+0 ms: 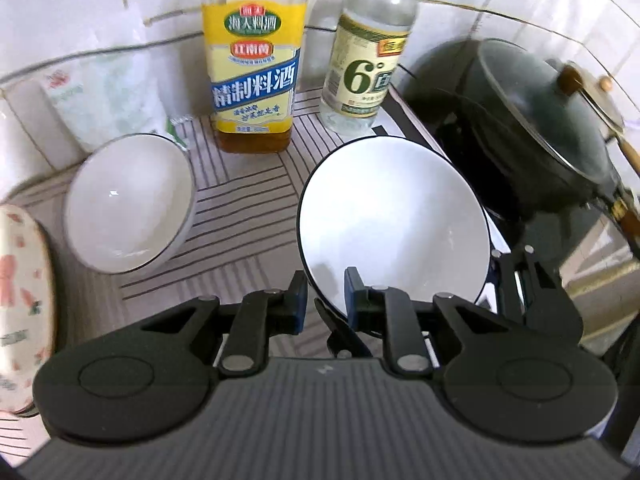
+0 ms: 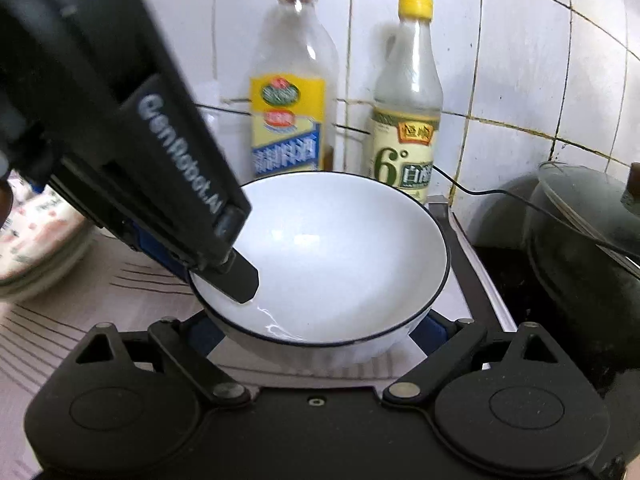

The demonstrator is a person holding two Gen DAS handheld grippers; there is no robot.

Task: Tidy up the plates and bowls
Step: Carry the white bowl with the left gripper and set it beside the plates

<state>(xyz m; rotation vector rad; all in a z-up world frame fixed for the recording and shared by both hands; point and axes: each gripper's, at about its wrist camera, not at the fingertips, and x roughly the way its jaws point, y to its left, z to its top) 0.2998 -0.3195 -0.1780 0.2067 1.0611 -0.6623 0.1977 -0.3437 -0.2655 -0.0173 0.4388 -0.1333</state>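
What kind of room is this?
Most likely a home kitchen: a lidded dark pot on the stove, a cooking wine bottle and vinegar bottle against the white tiled wall.

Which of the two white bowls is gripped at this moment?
The right-hand white bowl, nearest the dark pot: the left gripper pinches its near rim. The other white bowl, left of it, sits untouched on the counter.

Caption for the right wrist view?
Both claws on one white bowl: left claw pinches its rim, right claw straddles its base.
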